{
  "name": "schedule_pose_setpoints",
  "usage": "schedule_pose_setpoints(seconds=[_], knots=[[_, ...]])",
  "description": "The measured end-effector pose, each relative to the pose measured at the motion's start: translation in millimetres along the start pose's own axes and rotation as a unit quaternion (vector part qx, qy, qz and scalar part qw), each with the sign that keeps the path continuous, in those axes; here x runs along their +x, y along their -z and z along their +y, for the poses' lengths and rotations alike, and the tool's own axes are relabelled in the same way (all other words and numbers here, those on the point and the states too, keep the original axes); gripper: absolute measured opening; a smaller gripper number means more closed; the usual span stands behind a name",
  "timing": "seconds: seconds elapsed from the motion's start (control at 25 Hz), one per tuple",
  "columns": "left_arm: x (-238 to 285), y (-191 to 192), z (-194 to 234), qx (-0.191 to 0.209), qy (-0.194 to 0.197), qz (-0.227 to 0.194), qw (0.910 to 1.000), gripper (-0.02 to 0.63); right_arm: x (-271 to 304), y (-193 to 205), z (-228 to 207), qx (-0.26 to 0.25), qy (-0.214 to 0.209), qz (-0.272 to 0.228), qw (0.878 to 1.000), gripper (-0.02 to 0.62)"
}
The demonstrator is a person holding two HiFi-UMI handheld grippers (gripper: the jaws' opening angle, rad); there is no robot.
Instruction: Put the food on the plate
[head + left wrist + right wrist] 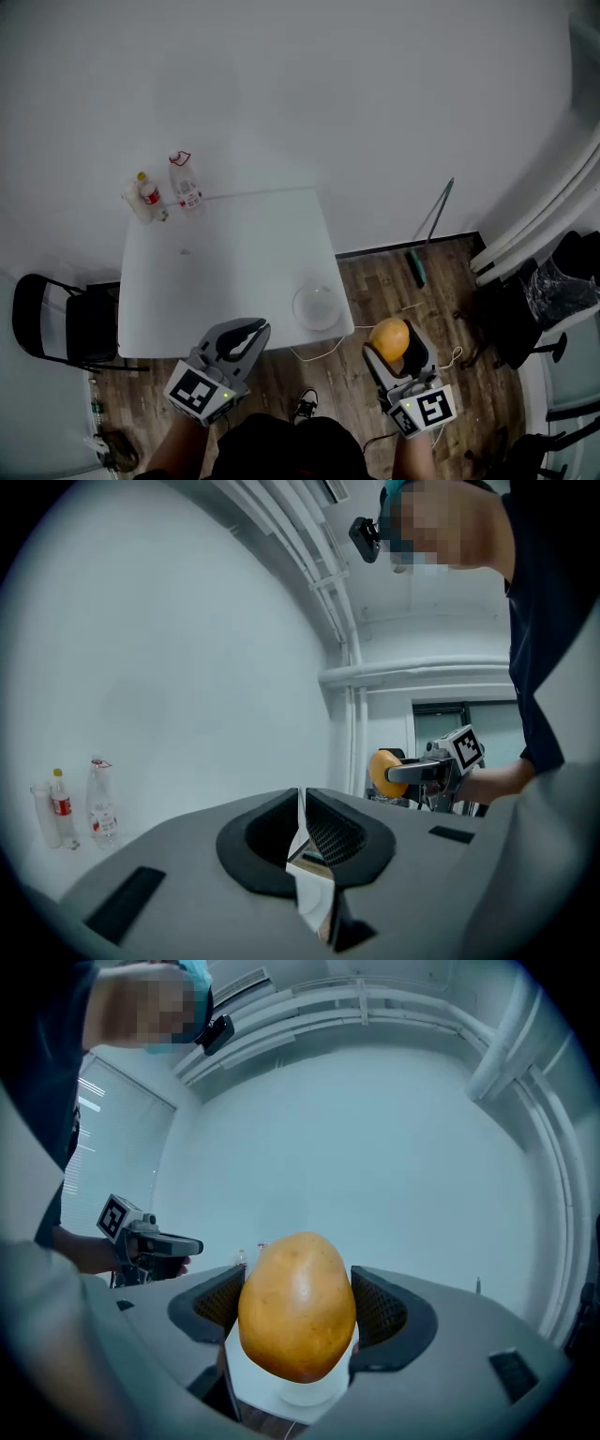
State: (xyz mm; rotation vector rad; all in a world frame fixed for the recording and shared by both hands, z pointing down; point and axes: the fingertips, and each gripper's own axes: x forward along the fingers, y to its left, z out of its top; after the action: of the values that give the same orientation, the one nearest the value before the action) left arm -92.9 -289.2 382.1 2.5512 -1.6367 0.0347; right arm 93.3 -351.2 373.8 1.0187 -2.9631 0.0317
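Two grippers show low in the head view, both short of the plate (pixel 317 306), a pale round dish at the near right corner of the white table (pixel 225 262). The left gripper (pixel 251 330) sits to the plate's left, over the table's near edge. The right gripper (pixel 391 345) sits to the plate's right, off the table and over the wooden floor, with the food (pixel 390 337), a smooth orange-yellow piece, at its tip. From those fingers the plate lies ahead and to the left. Two bottles (pixel 186 180) stand well beyond the plate, at the table's far left corner.

In the left gripper view the jaws are pressed together with nothing between them. The food (pixel 382 772) shows off to the right, carried out in front of the other gripper.

In the right gripper view the jaws are clamped on the food (pixel 298 1307), one pad on each flank. Its long axis stands upright between them, narrower end up. Just under it a pale round shape, probably the plate (pixel 305 1396), sits on the white tabletop, so the tool already points toward it.

The coming move likely falls to the right hand alone: carry the food left and forward until it is over the plate, lower it, then let go. Set down on its rounded end, it may tip and roll.
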Motion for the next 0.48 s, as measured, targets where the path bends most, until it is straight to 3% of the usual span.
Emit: schedule_pose_setpoints(seconds=[0.28, 0.48], knots=[[39.3, 24.4, 16.4, -0.014, -0.076, 0.024, 0.9967, 0.043, 46.7, 47.7, -60.6, 0.002, -0.052, 0.050, 0.997, 0.367], [49.8, 41.3, 21.8, -0.013, -0.098, 0.045, 0.9941, 0.043, 92.8, 78.8, -72.9, 0.018, -0.083, 0.080, 0.993, 0.367]])
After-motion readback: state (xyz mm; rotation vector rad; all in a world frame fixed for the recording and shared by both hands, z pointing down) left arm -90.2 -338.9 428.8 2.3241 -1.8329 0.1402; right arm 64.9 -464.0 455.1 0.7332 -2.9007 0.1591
